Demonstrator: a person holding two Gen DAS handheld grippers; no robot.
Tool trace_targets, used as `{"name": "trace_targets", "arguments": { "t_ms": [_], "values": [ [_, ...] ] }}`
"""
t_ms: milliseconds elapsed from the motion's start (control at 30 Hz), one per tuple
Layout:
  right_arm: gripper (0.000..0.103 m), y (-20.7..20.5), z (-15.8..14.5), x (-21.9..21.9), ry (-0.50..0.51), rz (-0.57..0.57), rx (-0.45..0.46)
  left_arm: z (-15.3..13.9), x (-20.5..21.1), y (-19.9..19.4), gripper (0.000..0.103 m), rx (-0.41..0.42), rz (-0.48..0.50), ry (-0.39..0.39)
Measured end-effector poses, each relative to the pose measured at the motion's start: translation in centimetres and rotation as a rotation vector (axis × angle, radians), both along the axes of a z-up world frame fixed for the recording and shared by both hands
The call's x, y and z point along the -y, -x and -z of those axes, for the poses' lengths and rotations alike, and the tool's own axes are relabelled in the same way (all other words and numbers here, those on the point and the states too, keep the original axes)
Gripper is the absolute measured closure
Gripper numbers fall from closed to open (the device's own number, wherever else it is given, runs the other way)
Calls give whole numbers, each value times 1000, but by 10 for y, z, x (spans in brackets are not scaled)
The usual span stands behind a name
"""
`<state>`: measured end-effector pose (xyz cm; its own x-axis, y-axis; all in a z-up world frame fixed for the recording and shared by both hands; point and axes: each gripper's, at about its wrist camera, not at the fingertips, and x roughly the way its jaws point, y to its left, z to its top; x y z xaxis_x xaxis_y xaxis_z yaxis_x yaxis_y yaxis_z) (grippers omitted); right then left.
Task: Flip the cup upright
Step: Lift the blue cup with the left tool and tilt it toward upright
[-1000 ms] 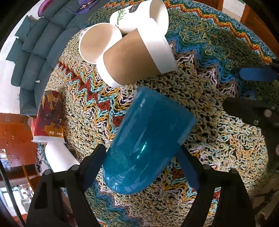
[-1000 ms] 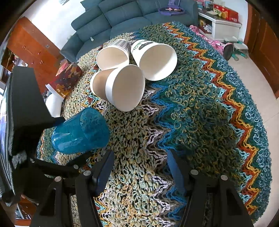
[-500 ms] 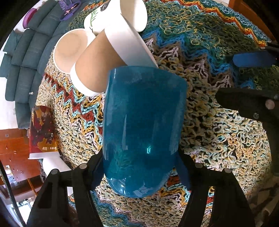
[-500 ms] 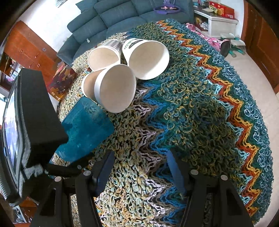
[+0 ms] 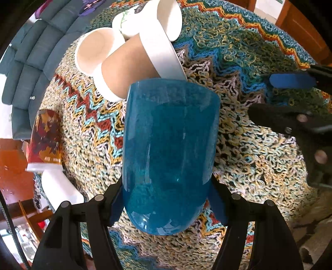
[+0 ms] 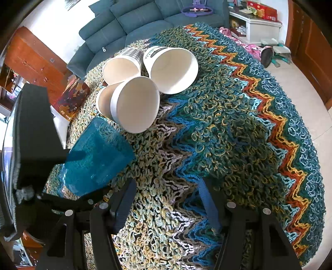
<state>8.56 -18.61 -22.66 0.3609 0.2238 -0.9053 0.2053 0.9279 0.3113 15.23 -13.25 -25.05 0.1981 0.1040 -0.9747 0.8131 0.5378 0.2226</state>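
A translucent blue plastic cup [image 5: 168, 153] is held between the fingers of my left gripper [image 5: 166, 199], which is shut on it near its rounded base. The cup's open end points away from the camera and down toward the woven zigzag table cover [image 5: 259, 166]. In the right wrist view the blue cup [image 6: 97, 160] tilts at the left, with the left gripper's black body partly in front of it. My right gripper [image 6: 166, 199] is open and empty, low over the cover, to the right of the cup.
Three paper cups lie on their sides beyond the blue cup: a brown-sleeved one [image 6: 132, 108], a white one with green print [image 6: 172, 68], and a checked one [image 6: 124, 66]. A red leaf-patterned cup [image 5: 45, 141] stands at the table's left edge. A sofa [image 6: 145, 18] is behind.
My left gripper has closed on the blue cup and turned it from lying slanted to pointing straight ahead, lifting its base. The right gripper has stayed about where it was.
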Motion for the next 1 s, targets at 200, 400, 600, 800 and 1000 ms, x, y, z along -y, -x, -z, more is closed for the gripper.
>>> {"name": "trace_targets", "arguments": {
  "t_ms": [200, 400, 600, 800, 1000],
  "values": [
    [40, 3, -4, -2, -1, -8, 10, -10, -22, 1, 31, -52, -139, 46],
    [40, 10, -13, -7, -1, -24, 30, -21, -60, 10, 31, -128, -346, 119],
    [40, 19, -26, -16, -2, -55, 60, -24, -102, 37, 31, -209, -580, 212],
    [40, 31, -35, -29, 3, -98, 73, -15, -143, 70, 31, -259, -804, 303],
    [40, 43, -35, -44, 21, -146, 59, 2, -168, 97, 31, -261, -926, 358]
  ]
}}
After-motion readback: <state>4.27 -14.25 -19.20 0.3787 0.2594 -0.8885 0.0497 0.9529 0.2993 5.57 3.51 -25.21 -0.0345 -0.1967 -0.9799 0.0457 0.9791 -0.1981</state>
